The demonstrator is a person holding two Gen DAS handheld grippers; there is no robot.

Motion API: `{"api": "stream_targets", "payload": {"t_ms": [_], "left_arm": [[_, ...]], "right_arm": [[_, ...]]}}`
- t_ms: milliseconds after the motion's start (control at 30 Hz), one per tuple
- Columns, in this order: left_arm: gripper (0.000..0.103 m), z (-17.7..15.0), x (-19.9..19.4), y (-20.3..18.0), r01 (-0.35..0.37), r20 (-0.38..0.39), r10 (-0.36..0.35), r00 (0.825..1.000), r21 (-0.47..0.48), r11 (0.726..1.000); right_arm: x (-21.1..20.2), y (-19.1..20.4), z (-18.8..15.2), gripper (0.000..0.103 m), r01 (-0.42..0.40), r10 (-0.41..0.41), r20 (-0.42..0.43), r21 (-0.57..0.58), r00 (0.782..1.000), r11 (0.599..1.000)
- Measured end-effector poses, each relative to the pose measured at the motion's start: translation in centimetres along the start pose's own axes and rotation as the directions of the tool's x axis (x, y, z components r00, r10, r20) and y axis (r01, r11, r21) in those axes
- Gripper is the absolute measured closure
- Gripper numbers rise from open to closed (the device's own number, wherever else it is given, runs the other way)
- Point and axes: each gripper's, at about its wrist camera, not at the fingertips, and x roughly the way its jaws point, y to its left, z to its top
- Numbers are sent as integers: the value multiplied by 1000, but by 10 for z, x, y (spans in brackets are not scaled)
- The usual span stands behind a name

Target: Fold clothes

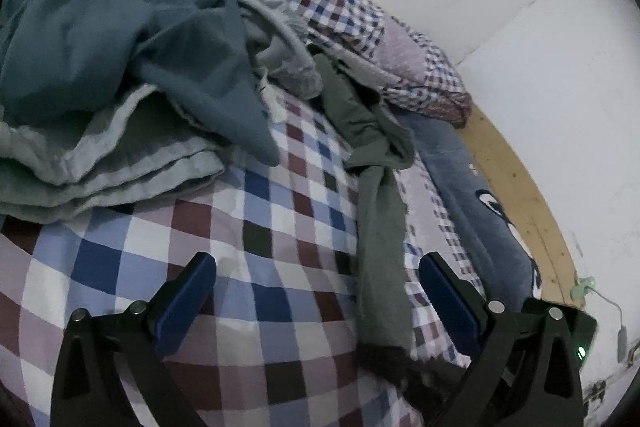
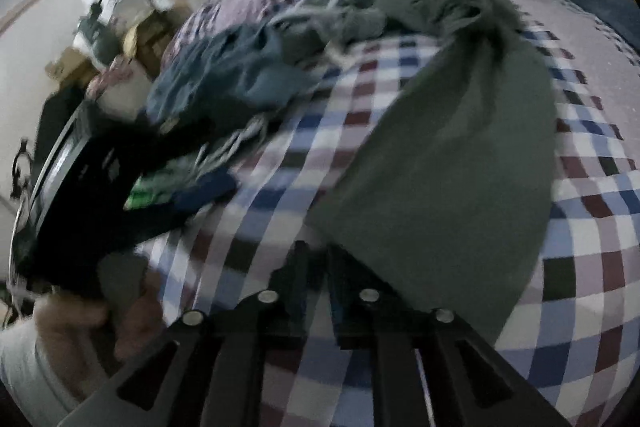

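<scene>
My right gripper [image 2: 316, 267] pinches the olive garment [image 2: 452, 187] at its near edge; my left gripper [image 1: 316, 291] gapes wide over the checked bedsheet [image 1: 256, 227].

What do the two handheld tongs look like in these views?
Left tongs: black angular frame arms with round silver pivot pins, dark blue pads on the fingers, and a small green light at its right side. Right tongs: the same black frame and silver pins; motion blur hides the pad colour.
</scene>
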Motion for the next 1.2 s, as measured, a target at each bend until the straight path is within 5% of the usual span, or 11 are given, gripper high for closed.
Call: {"api": "stream_targets", "payload": {"t_ms": [100, 367, 600, 1200], "left_arm": [[0, -1, 4, -2, -8, 7, 8, 1000, 7, 1000], [0, -17, 17, -26, -2, -19, 4, 1000, 123, 992], [0, -40, 33, -60, 14, -80, 12, 997, 320, 947], [1, -47, 38, -71, 202, -230, -157, 961, 188, 961]], "right_arm": [[-8, 5, -8, 53, -8, 8, -2, -53, 1000, 999], [-58, -27, -2, 50, -47, 44, 125, 16, 991, 999], [-88, -71, 7, 48, -31, -18, 245, 193, 969, 981], [-69, -81, 6, 47, -11, -44, 228, 236, 973, 972]]}}
